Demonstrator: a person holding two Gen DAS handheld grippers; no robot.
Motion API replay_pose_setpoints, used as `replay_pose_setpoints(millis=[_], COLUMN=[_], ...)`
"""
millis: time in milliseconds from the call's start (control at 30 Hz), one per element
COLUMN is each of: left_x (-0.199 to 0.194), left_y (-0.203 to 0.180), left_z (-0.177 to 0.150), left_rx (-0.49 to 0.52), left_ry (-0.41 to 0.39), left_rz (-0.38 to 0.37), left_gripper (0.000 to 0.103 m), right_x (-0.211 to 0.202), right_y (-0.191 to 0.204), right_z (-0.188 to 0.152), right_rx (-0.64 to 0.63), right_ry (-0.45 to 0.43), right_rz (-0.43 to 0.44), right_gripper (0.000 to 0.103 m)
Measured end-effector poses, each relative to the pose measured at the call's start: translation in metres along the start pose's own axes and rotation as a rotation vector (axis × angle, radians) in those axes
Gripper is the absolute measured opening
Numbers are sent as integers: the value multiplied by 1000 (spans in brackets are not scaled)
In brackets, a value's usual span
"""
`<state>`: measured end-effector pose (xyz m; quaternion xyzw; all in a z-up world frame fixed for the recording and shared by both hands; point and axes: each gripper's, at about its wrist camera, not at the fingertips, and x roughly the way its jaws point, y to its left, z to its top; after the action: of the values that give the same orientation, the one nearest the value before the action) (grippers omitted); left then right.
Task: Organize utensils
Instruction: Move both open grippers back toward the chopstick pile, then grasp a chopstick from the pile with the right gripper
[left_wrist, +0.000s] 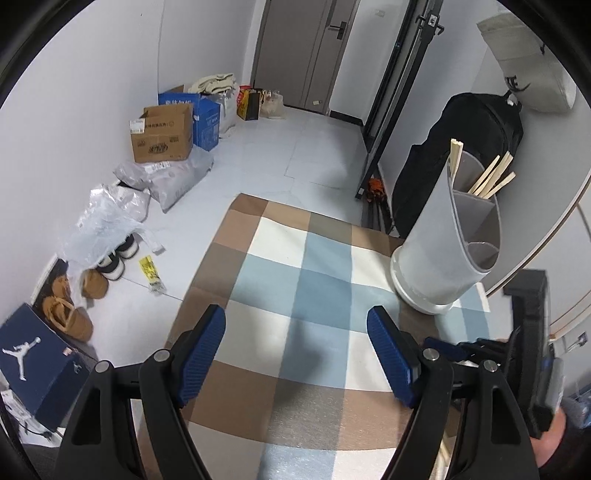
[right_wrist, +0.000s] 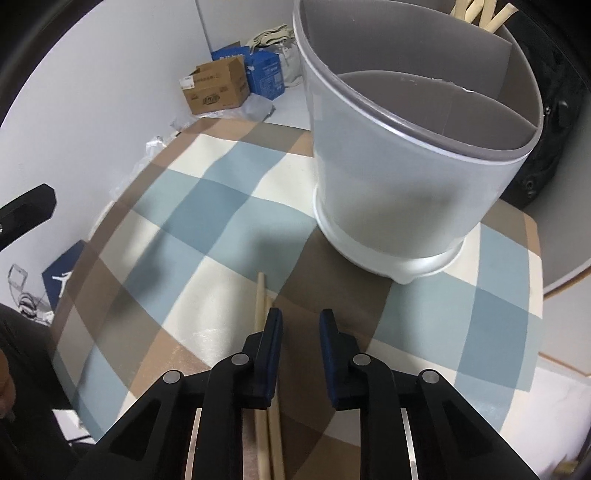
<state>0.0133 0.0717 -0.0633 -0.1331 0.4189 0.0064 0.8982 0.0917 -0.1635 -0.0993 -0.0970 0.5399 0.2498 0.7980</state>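
Note:
A grey-white utensil holder (left_wrist: 436, 236) (right_wrist: 388, 192) with divided compartments stands at the far right of the checked tablecloth (left_wrist: 314, 277). Several wooden chopsticks (left_wrist: 491, 177) (right_wrist: 487, 18) stick out of its far compartment. Two more chopsticks (right_wrist: 260, 295) lie on the cloth in the right wrist view, running under the left finger of my right gripper (right_wrist: 301, 314). That gripper's jaws stand narrowly apart with only cloth showing between the pads. My left gripper (left_wrist: 295, 312) hangs wide open above the cloth, holding nothing, with the holder to its right.
The table's left edge (right_wrist: 110, 206) drops to a tiled floor with cardboard boxes (left_wrist: 162, 136), plastic bags (left_wrist: 110, 218), shoes and a blue shoebox (left_wrist: 33, 362). A black backpack (left_wrist: 476, 122) leans behind the holder. A closed door (left_wrist: 306, 48) is at the back.

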Motion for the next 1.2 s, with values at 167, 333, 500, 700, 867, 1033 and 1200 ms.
replay_pose_setpoints(millis=[167,333,500,700,867,1033,1200], left_x=[0,0,1,2,3,4,6], left_y=[-2,-4,-4,-2,1,0,-3], left_z=[-1,-2,-3,-4,-4,-5,-6], left_rx=[2,16,20,16,1,9,14], left_ry=[3,5,13,25,35,37,48], left_rz=[-1,4,6,12,13,15,9], left_gripper=[75,75,75,75,75,75,75], right_x=[-1,-2,2,8,12,7,2], right_y=[0,10,15,20,22,6,-6], right_z=[-3,-4,2,12,12,7,3], right_rx=[-2,-60,-74,-91,-123,-52,20], right_ry=[-8,-15,-8,24,43,34,18], right_rz=[7,-6,-21,-23,-53,-8,48], right_gripper=[19,19,19,20,20,20,20])
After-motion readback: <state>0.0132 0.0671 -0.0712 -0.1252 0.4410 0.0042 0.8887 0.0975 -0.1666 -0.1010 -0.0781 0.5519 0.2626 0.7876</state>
